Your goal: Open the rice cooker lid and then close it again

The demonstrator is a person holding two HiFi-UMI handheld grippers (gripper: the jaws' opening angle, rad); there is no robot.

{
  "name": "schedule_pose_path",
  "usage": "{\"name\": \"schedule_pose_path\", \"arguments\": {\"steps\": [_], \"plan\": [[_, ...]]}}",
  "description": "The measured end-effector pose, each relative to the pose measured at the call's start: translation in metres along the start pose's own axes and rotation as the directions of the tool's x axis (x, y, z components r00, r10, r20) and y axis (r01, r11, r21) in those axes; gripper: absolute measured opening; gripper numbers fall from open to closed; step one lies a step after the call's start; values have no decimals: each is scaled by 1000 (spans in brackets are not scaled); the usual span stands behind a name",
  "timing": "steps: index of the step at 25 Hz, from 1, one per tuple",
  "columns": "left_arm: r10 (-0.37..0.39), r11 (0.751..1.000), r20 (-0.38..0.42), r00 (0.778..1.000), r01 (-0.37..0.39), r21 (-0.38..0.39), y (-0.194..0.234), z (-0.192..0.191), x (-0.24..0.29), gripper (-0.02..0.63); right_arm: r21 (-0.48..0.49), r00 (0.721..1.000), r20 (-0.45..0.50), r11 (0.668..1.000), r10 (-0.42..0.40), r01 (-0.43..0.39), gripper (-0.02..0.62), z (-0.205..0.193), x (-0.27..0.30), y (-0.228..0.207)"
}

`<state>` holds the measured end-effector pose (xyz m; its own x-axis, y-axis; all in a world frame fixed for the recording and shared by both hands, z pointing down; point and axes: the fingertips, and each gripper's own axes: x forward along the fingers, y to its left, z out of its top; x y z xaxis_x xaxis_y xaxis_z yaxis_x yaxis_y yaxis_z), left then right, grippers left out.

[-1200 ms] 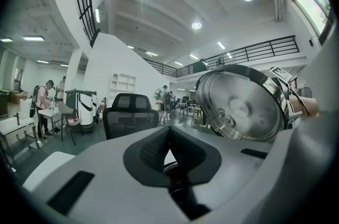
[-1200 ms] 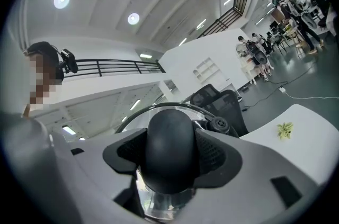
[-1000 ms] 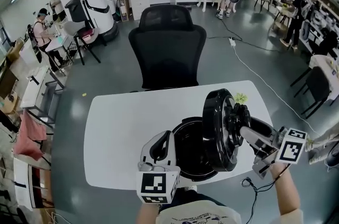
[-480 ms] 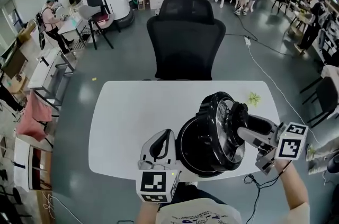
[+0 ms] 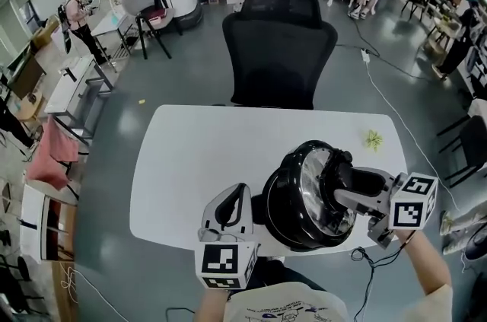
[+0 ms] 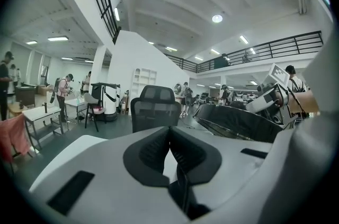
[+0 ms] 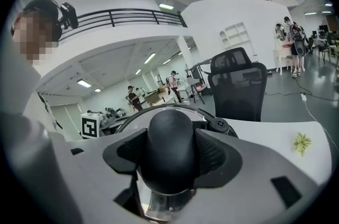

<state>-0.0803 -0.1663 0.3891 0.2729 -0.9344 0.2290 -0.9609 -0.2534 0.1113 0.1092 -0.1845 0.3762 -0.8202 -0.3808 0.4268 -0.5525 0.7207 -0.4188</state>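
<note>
Right claw (image 7: 170, 153): grips rounded black handle (image 7: 168, 130) of round black cooker lid (image 5: 304, 195) (tilted, half open)
Left claw (image 6: 172, 157): pressed together, empty, over white surface (image 5: 190, 161)

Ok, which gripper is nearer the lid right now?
Right. The right gripper grips the lid by its handle. The left gripper is shut, off to the lid's left, not on it.
</note>
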Motion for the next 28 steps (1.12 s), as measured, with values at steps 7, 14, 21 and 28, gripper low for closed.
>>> {"name": "schedule_pose_path", "arguments": {"steps": [7, 14, 21, 28], "plan": [[12, 1000, -8, 1000, -12, -10, 11, -6, -1, 14, -77, 997, -79, 997, -9, 3, 293, -10, 17, 5], [13, 1000, -22, 1000, -13, -16, 15, -9, 3, 14, -172, 987, -154, 985, -41, 14, 293, -15, 31, 6], [13, 1000, -30, 999, -13, -21, 20, -11, 6, 14, -293, 970, -226, 956, -87, 18, 293, -22, 46, 11], [21, 1000, -34, 999, -22, -18, 27, -21, 5, 14, -374, 954, -274, 928, -123, 12, 295, -39, 57, 14]]}}
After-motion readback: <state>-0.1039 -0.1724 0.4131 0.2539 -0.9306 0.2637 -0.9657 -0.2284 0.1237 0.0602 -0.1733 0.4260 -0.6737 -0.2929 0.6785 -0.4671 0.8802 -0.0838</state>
